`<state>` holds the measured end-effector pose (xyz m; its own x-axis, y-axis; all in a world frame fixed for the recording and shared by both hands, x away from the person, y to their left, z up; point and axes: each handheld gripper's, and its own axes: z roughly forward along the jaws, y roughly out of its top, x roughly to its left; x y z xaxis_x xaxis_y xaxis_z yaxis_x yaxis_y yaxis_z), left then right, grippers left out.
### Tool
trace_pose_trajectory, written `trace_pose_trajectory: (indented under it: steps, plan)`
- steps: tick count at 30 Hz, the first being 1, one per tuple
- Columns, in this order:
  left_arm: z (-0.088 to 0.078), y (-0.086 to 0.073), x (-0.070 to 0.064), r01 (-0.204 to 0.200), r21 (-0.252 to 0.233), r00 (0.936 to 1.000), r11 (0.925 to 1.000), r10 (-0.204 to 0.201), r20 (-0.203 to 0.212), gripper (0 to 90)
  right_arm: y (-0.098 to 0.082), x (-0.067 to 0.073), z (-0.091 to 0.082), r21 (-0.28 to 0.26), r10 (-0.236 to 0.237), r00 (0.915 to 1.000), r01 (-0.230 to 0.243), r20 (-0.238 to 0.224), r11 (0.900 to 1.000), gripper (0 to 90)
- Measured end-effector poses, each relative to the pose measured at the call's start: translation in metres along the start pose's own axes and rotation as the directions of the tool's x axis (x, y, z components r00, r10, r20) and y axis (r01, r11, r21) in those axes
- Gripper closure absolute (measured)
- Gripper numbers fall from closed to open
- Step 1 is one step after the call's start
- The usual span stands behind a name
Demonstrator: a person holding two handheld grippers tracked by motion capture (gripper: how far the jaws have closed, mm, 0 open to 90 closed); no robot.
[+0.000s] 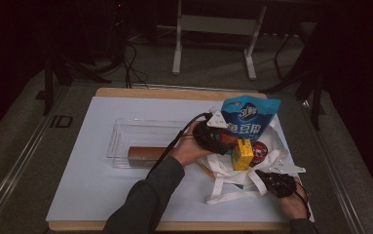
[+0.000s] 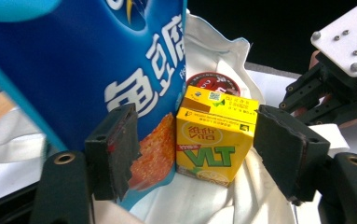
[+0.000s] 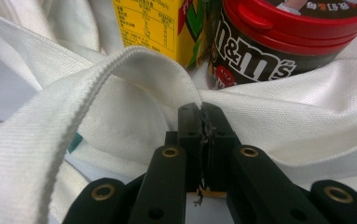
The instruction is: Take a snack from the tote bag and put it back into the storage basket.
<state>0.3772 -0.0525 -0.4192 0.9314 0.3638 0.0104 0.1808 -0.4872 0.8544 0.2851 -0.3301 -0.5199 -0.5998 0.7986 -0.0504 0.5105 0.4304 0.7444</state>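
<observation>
A white tote bag [image 1: 228, 187] lies open on the white mat. In it stand a blue snack bag [image 1: 250, 117], a yellow drink carton [image 1: 242, 155] and a red-lidded M&M's tub [image 1: 259, 151]. My left gripper [image 1: 224, 142] is at the snack bag's lower left. In the left gripper view that gripper [image 2: 197, 149] is open: the blue snack bag [image 2: 97, 60] stands just behind its left jaw and the yellow carton [image 2: 213, 140] lies beyond the gap, untouched. My right gripper [image 3: 203, 116] is shut on the tote bag's white fabric [image 3: 134, 84] where a strap rises, just below the tub [image 3: 278, 46].
A clear plastic bin [image 1: 125, 131] sits left of the bag with a brown box [image 1: 145, 153] inside. The mat covers a wooden table [image 1: 125, 91]. Dark floor, cables and a white stand lie beyond the far edge.
</observation>
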Motion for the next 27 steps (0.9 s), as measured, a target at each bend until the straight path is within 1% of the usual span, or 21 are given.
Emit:
trace_pose_trajectory:
  steps: [2,3,8,11,19,25,27]
  plan:
    - [0.005,0.0,0.001,0.018,0.004,0.9996,0.9998,-0.018,0.023,28.9,0.0,0.0,0.0,0.0,0.0,1.0,0.0,-0.001,1.0,87.4]
    - [0.007,0.0,0.002,0.021,0.008,0.9993,0.9998,-0.021,0.031,28.0,0.0,0.0,0.0,0.0,0.0,1.0,0.0,-0.001,1.0,87.4]
    - [0.017,-0.001,0.002,0.025,0.025,0.9982,0.9994,-0.026,0.054,26.2,0.0,0.0,0.0,-0.001,0.001,1.0,-0.001,-0.002,1.0,87.4]
    - [0.022,-0.001,0.002,0.03,0.026,0.9976,0.9992,-0.031,0.062,26.2,0.0,0.0,0.0,-0.001,0.003,1.0,-0.003,-0.003,1.0,87.3]
    - [0.03,0.001,-0.003,0.019,0.0,0.9969,0.9998,-0.019,0.076,26.5,0.0,0.0,0.0,-0.001,0.002,1.0,-0.002,-0.004,1.0,87.4]
    - [0.037,0.002,-0.006,0.011,0.01,0.9964,0.9999,-0.011,0.084,26.7,0.0,0.0,0.0,-0.001,0.002,1.0,-0.002,-0.004,1.0,87.4]
    - [0.038,0.003,-0.007,-0.001,0.019,0.9961,0.9998,0.0,0.088,26.7,0.0,0.0,0.0,-0.001,0.003,1.0,-0.003,-0.004,1.0,87.4]
